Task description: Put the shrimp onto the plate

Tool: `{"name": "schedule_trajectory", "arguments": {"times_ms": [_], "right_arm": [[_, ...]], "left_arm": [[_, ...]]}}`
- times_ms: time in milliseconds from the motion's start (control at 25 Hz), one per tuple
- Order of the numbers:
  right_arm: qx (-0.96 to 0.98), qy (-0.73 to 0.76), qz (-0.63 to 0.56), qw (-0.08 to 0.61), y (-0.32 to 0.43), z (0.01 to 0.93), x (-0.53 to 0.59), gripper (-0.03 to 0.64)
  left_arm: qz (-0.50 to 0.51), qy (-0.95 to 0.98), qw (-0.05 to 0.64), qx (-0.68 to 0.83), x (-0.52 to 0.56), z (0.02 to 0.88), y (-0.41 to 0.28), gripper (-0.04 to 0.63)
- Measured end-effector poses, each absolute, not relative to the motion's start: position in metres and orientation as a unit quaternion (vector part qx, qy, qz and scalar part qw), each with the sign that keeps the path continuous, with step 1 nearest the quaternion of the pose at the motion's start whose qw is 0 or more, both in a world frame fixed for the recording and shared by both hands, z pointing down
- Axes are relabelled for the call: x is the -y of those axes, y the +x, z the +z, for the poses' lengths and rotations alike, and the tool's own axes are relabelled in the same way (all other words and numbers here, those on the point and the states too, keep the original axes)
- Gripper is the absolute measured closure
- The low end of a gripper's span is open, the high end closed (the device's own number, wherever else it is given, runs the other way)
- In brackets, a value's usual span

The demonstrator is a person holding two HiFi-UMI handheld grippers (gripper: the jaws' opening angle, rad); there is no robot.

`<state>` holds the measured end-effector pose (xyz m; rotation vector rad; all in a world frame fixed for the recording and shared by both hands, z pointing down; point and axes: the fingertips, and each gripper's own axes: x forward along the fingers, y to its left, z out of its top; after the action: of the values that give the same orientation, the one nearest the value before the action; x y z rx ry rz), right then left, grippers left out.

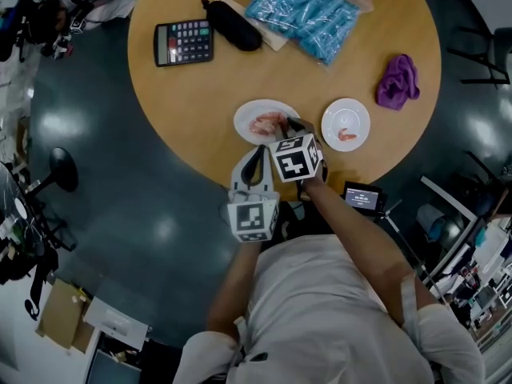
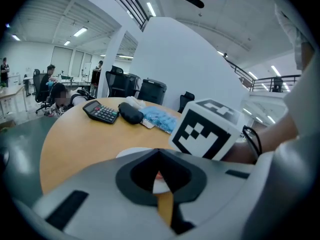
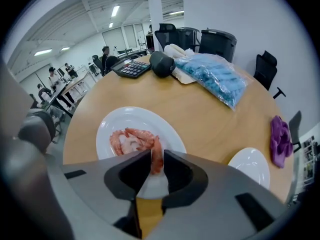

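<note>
My right gripper [image 3: 152, 168] is shut on one pink shrimp [image 3: 156, 158], which hangs just above the near rim of a white plate [image 3: 167, 130]. A pile of several shrimp [image 3: 129, 140] lies on that plate. In the head view this plate [image 1: 243, 119] sits at the table's near edge, and the right gripper [image 1: 293, 126] reaches over its right side. A second white plate [image 1: 358, 115] to the right holds a single shrimp [image 1: 346, 135]. My left gripper [image 1: 254, 170] hovers by the table edge below the first plate, jaws shut and holding nothing.
On the round wooden table [image 1: 200, 102] the far side holds a calculator [image 1: 183, 42], a black case [image 1: 234, 26] and a bag of blue items [image 1: 308, 13]. A purple cloth [image 1: 398, 81] lies at the right. A small screen device [image 1: 362, 198] sits below the table edge.
</note>
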<state>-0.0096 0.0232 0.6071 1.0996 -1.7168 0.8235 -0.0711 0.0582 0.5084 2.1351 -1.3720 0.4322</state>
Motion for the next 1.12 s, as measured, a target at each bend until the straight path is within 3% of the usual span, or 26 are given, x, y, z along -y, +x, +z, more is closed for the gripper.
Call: {"name": "schedule_trajectory", "arguments": {"times_ms": [360, 680, 800, 1120], "right_arm": [[0.709, 0.436, 0.323, 0.451, -0.008, 0.603, -0.023, 0.545], [0.742, 0.454, 0.328, 0.369, 0.009, 0.549, -0.025, 0.546], [0.757, 0.460, 0.293, 0.360, 0.046, 0.523, -0.031, 0.546], [0.732, 0.440, 0.285, 0.436, 0.182, 0.567, -0.039, 0.546]], "left_arm": [[0.162, 0.795, 0.279, 0.514, -0.063, 0.508, -0.072, 0.588], [0.163, 0.803, 0.263, 0.509, -0.069, 0.487, -0.057, 0.588], [0.163, 0.815, 0.249, 0.496, -0.069, 0.477, -0.041, 0.588], [0.156, 0.851, 0.219, 0.450, -0.069, 0.467, 0.008, 0.588]]}}
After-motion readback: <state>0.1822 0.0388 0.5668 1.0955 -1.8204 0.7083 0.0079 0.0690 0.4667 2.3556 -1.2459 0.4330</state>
